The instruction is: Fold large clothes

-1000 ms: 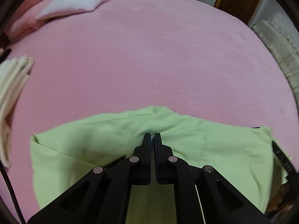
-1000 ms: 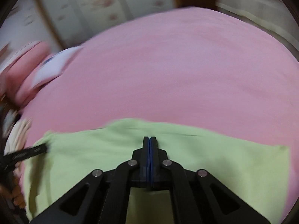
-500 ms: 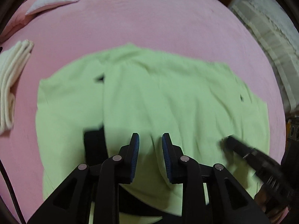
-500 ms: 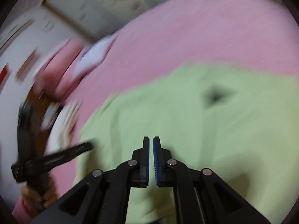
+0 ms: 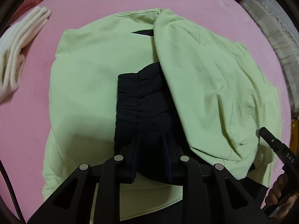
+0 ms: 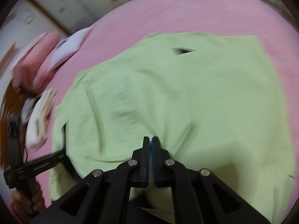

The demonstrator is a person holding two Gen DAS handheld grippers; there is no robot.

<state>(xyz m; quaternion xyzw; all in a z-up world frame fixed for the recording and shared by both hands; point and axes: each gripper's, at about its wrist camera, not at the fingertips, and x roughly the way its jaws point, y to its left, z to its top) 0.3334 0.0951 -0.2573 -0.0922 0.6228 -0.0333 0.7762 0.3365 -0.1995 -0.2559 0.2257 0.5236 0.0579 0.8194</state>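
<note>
A light green jacket (image 5: 84, 78) with black lining (image 5: 143, 100) lies spread on the pink bed (image 5: 104, 1). Its right front panel (image 5: 211, 85) is folded over; the left half lies flat. My left gripper (image 5: 151, 140) is open over the black lining, holding nothing. In the right wrist view the jacket (image 6: 205, 93) fills the middle, blurred. My right gripper (image 6: 150, 141) hovers over its near edge with the jaws almost together, a thin gap between them and nothing in it. The other gripper shows in each view: the right one (image 5: 274, 147) and the left one (image 6: 37, 166).
A folded cream garment (image 5: 20, 48) lies on the bed to the left, also seen blurred in the right wrist view (image 6: 40, 115). Pink and white pillows (image 6: 56, 54) lie at the head of the bed. A pale ribbed blanket (image 5: 276, 24) lies at the right.
Both grippers let go of the jacket and pulled back toward its near edge. The left jaws opened wide. The jacket now lies on the bed with its black lining showing.
</note>
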